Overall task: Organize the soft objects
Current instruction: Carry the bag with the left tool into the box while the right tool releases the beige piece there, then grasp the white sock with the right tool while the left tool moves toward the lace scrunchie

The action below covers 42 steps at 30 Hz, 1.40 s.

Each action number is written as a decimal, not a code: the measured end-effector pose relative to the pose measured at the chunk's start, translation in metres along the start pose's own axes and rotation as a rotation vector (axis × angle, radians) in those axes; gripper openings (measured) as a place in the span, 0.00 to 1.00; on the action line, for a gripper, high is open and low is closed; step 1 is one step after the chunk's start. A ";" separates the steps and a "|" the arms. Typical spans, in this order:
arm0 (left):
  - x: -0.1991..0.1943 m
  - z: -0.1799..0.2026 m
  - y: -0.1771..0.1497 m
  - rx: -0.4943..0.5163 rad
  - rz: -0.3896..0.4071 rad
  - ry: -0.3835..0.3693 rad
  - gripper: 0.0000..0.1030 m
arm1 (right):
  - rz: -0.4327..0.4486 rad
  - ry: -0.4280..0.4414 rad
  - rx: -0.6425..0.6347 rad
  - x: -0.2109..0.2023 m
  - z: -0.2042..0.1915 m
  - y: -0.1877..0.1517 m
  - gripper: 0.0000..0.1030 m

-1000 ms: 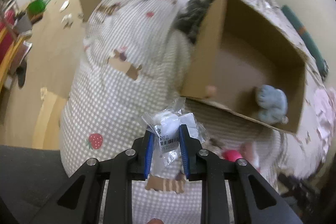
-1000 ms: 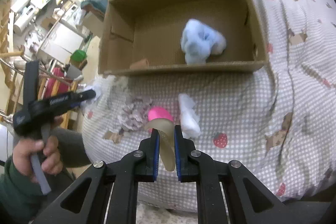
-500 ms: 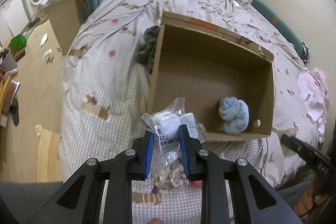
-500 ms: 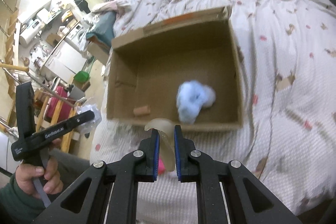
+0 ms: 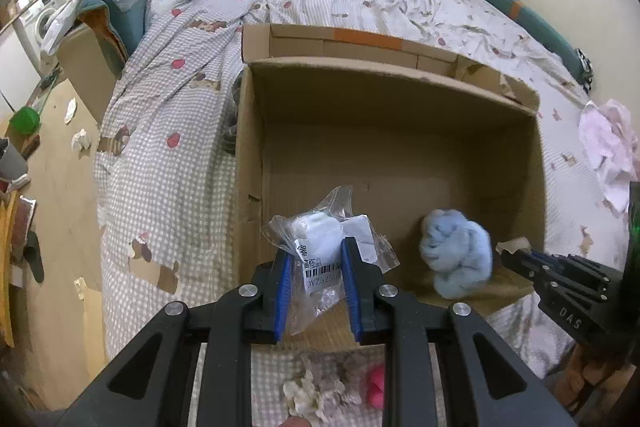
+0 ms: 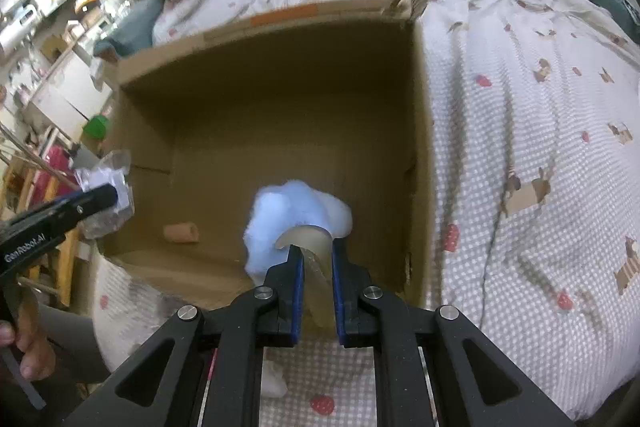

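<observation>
An open cardboard box (image 5: 248, 131) lies on the bed, also in the right wrist view (image 6: 422, 131). A blue fluffy ball (image 5: 456, 255) (image 6: 272, 215) and a small tan roll (image 6: 182, 231) lie inside. My left gripper (image 5: 316, 259) is shut on a clear plastic bag with a white soft item (image 5: 320, 231), held over the box's near left corner. My right gripper (image 6: 314, 259) is shut on a pale beige soft piece (image 6: 308, 233), held over the box's near edge in front of the blue ball. Each gripper shows in the other's view: the right (image 5: 516, 257), the left (image 6: 108, 193).
The bed has a checked quilt (image 5: 160, 179) (image 6: 520, 187). On it near me lie a pink item (image 5: 374, 387), a pale crumpled piece (image 5: 316, 387) and a white fluffy piece (image 6: 274, 383). A pink cloth (image 5: 612, 147) lies at the right. Cluttered floor and furniture (image 5: 28, 123) are left.
Both grippers have moved forward and up to the box with their items still held. The left one swung from the bed's side to face the box opening.
</observation>
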<state>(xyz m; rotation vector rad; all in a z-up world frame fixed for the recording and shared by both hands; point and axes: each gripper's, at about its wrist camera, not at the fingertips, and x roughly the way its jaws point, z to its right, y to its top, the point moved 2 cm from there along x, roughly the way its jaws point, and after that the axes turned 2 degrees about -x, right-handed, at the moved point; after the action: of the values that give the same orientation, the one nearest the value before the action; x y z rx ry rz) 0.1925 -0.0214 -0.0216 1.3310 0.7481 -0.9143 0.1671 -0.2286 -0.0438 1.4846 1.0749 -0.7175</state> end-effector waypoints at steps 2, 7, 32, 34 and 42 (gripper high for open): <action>0.011 -0.001 -0.004 0.025 -0.002 0.014 0.21 | -0.010 -0.033 -0.044 0.009 -0.007 0.000 0.14; 0.025 -0.012 -0.007 0.003 -0.027 0.011 0.21 | -0.065 0.123 -0.017 0.030 -0.018 -0.002 0.14; 0.035 0.004 -0.013 0.024 -0.056 -0.078 0.71 | -0.008 0.183 0.179 0.020 0.011 0.003 0.66; 0.032 0.006 -0.013 0.029 -0.045 -0.078 0.74 | 0.010 0.179 0.195 0.017 0.015 0.002 0.69; 0.020 0.006 -0.012 0.047 -0.003 -0.042 0.86 | 0.048 0.176 0.190 0.006 0.021 0.002 0.70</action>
<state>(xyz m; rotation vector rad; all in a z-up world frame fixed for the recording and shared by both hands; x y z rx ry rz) 0.1908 -0.0304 -0.0442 1.3486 0.7000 -0.9645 0.1734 -0.2478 -0.0524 1.7567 1.1231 -0.6794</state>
